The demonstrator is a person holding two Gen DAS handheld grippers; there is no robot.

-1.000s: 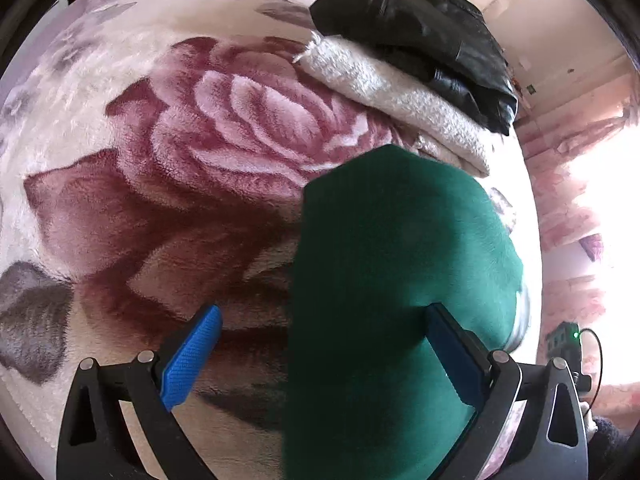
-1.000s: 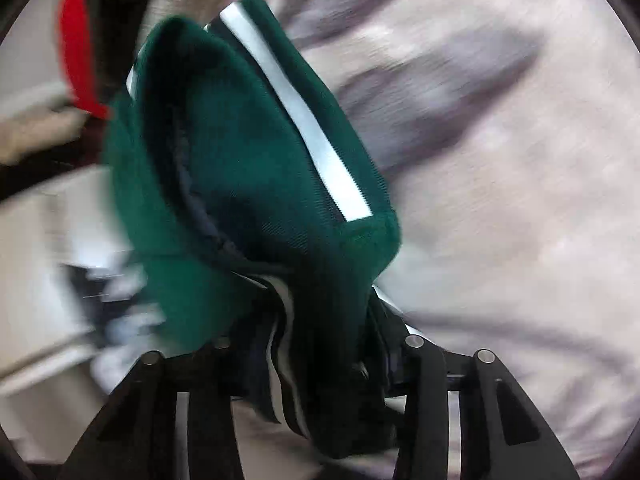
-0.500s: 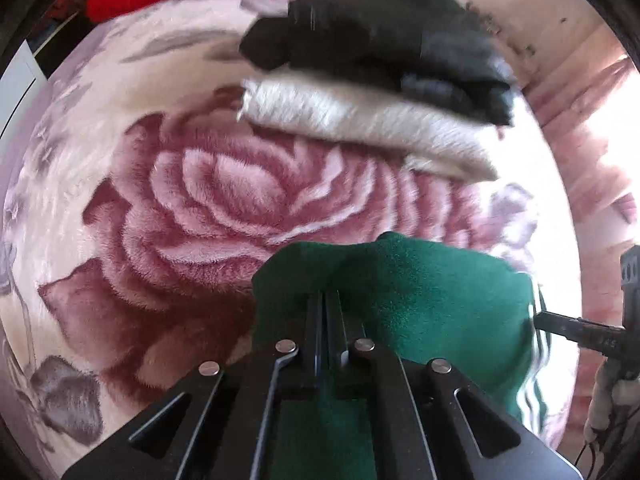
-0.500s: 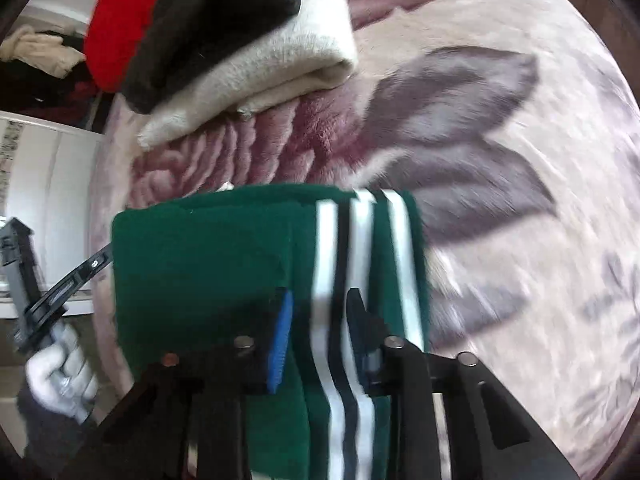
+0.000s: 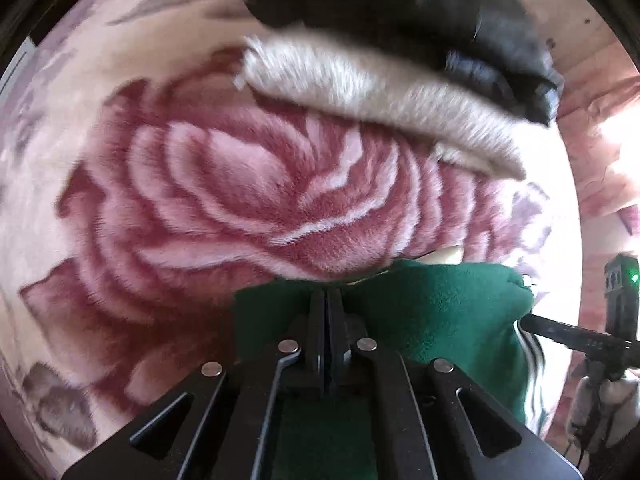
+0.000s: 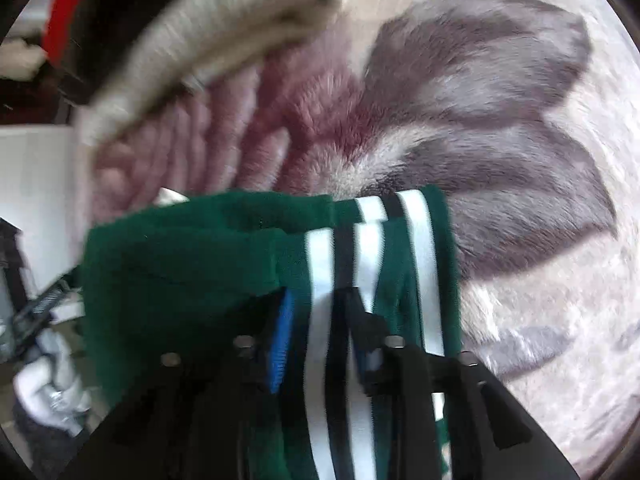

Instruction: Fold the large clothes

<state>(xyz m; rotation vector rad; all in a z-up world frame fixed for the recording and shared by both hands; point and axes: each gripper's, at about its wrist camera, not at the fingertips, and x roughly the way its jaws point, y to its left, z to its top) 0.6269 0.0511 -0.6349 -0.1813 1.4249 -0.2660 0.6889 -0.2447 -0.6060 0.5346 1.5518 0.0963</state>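
A folded green garment (image 5: 440, 312) with white and black stripes (image 6: 320, 264) lies on the rose-patterned blanket (image 5: 240, 184). My left gripper (image 5: 326, 300) is shut, tips down at the garment's far edge; whether they pinch fabric is hidden. The jaws of my right gripper (image 6: 320, 296) are opening. The striped part runs straight between them, and the blue pad (image 6: 282, 332) stands just off the cloth. The right wrist view is blurred by motion.
Close ahead is a stack of folded clothes: a cream knit (image 5: 380, 108) with a black garment (image 5: 400, 12) on top and something red (image 6: 64, 12) behind. The bed edge and a pink wall (image 5: 600, 152) lie to the right. A gloved hand (image 6: 52, 380) holds the other gripper.
The left jaws went from wide open to shut. The garment hung bunched from the right gripper and now lies flat. Both grippers have moved closer to the stack.
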